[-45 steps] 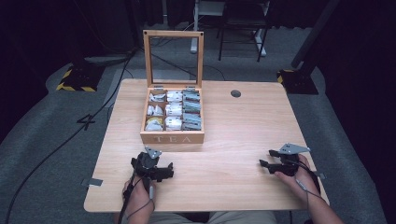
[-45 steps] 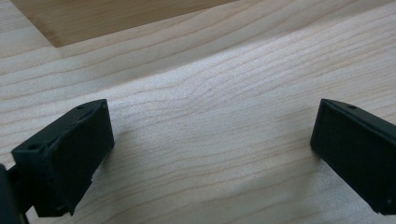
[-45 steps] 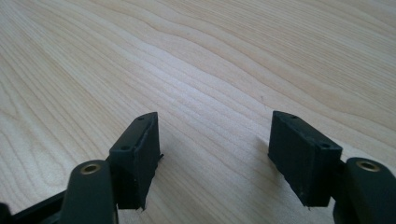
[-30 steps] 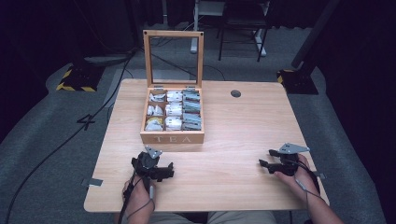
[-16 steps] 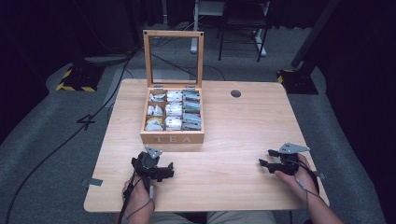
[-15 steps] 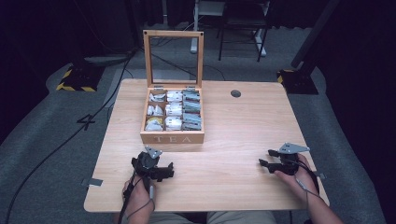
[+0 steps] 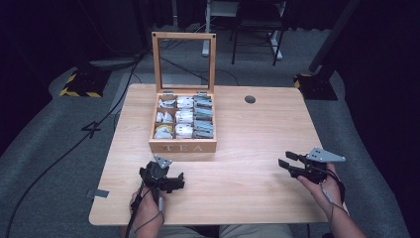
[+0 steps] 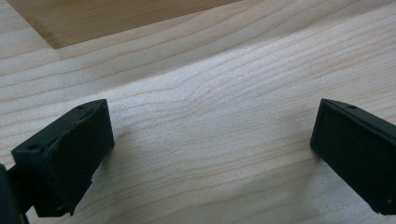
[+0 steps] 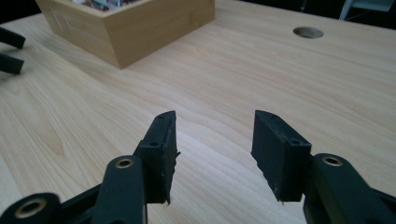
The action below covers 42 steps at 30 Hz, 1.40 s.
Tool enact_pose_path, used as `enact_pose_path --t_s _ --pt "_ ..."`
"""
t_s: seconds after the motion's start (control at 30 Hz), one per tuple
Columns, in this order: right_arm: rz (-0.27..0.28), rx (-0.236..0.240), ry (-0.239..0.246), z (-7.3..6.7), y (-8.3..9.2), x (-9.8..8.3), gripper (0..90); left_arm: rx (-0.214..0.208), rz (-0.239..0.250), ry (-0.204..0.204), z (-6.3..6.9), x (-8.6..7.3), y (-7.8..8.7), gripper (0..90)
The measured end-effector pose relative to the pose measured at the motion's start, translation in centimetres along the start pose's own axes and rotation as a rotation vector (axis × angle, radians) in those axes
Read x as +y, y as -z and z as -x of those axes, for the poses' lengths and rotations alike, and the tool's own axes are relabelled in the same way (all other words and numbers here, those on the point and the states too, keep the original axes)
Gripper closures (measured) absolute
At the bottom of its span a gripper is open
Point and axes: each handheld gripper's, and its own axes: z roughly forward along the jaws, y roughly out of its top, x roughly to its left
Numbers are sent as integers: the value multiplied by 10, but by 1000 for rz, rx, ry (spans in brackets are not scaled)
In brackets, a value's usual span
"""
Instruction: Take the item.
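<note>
A wooden tea box (image 7: 183,147) marked TEA stands open at the table's middle, its glass lid (image 7: 183,59) upright and several tea bags sorted in its compartments. My left gripper (image 7: 174,181) rests low on the table in front of the box, jaws wide apart over bare wood (image 8: 212,135). My right gripper (image 7: 288,166) hovers at the front right, pointing left toward the box (image 9: 140,28). Its jaws (image 9: 215,135) have just been closing, still stand apart, and have nothing between them. The left gripper's fingertips (image 9: 10,51) show at the far left of the right gripper view.
The table (image 7: 257,134) has a round cable hole (image 7: 250,99) at the back right, also visible ahead of the right jaws as a hole (image 9: 308,32). Cables and a chair sit on the grey floor behind. A box corner (image 8: 116,14) lies just beyond the left jaws.
The right gripper has lifted slightly off the table. The left hand and the tea box have stayed put.
</note>
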Motion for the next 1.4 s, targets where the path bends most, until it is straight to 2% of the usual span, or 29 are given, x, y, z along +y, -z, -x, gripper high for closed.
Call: enact_pose_path --t_s 0.27,0.47,0.77,0.83,0.93,1.1,1.23,1.4 --pt "36 4 10 -1 7 16 511 1 0 0 0 0 0 0" --pt "12 28 -1 3 9 27 545 -5 1 -10 -1 0 0 0" --pt "-11 54 55 3 -2 53 562 -4 0 -10 -1 0 0 0" --pt "-2 57 73 1 -3 61 578 -6 0 -13 -2 0 0 0" --pt "17 73 71 -2 -4 73 585 -6 0 -12 -1 0 0 0" --pt "7 93 87 -10 -13 86 587 -7 1 -13 -2 0 0 0" --pt "-1 106 90 -16 -26 98 585 -9 0 -19 -2 1 0 0" --pt "-27 145 100 -27 -46 119 583 -11 0 -13 -2 1 -1 0"
